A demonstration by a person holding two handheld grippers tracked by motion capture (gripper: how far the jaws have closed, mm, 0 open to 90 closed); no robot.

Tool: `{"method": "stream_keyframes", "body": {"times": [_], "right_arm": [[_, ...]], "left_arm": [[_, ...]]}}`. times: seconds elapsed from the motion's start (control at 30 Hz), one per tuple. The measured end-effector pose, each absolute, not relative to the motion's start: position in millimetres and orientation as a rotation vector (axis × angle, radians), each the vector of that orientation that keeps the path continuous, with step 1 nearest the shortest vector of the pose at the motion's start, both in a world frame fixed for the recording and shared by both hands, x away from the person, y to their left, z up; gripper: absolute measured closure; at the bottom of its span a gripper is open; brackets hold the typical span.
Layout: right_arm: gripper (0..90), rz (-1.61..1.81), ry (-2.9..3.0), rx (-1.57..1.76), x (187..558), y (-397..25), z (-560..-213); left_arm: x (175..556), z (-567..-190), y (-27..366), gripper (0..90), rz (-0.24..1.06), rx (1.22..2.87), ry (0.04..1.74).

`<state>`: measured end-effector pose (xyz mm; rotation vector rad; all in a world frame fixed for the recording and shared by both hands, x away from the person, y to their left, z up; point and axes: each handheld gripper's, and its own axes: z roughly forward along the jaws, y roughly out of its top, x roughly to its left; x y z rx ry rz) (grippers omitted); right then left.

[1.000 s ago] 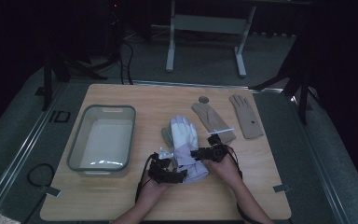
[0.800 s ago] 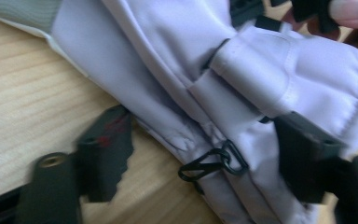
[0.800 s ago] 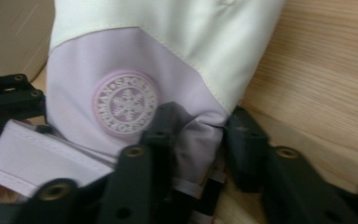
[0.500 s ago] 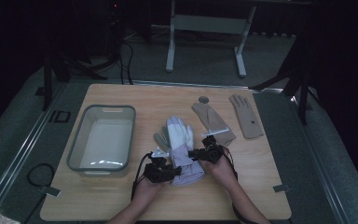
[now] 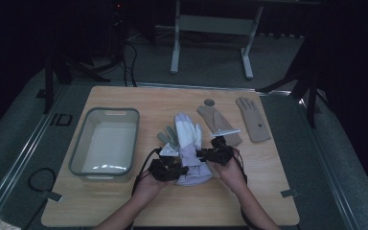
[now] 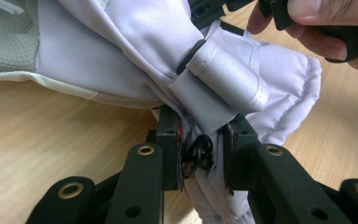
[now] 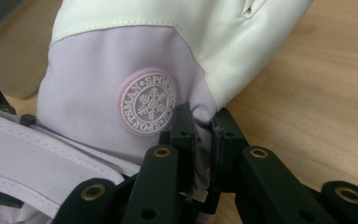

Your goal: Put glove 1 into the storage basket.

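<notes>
A white and lilac ski glove [image 5: 188, 139] lies mid-table with its fingers pointing away from the person. My left gripper [image 5: 171, 167] is shut on the cuff's left side; in the left gripper view the gripper [image 6: 200, 126] pinches lilac fabric below a grey strap [image 6: 223, 79]. My right gripper [image 5: 212, 154] is shut on the cuff's right edge. In the right gripper view the gripper [image 7: 203, 116] bites fabric beside a round snowflake badge [image 7: 148, 102]. A second glove with grey fingers [image 5: 166, 136] peeks out from under the first on its left.
A clear plastic tub [image 5: 106, 143] stands at the left of the wooden table [image 5: 139, 103]. Two tan gloves [image 5: 219, 124] [image 5: 252, 119] lie at the back right, with a small round grey disc [image 5: 209, 101] behind them. The table's front edge is near the forearms.
Both grippers stay shut on the glove's cuff. The left hand has shifted slightly left, and the cuff end has bunched a little between the grippers.
</notes>
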<state>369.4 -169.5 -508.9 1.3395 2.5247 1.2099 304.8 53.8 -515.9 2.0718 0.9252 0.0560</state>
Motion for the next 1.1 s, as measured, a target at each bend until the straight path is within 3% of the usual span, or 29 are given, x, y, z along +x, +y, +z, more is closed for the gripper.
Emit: {"method": "stream_keyframes", "body": {"times": [0.5,1.1], "right_arm": [[81.8,1.28,2.466,1.292,375.3,-150.9,-465.7],[81.8,1.31,2.505,1.149,381.9,-79.0,-431.8]], "left_arm": [[318.4,-471.3,84.5,72.8,0.103,2.085,0.815],[313.8,-439.1,155.4,72.8,0.181,2.086,0.796]]}}
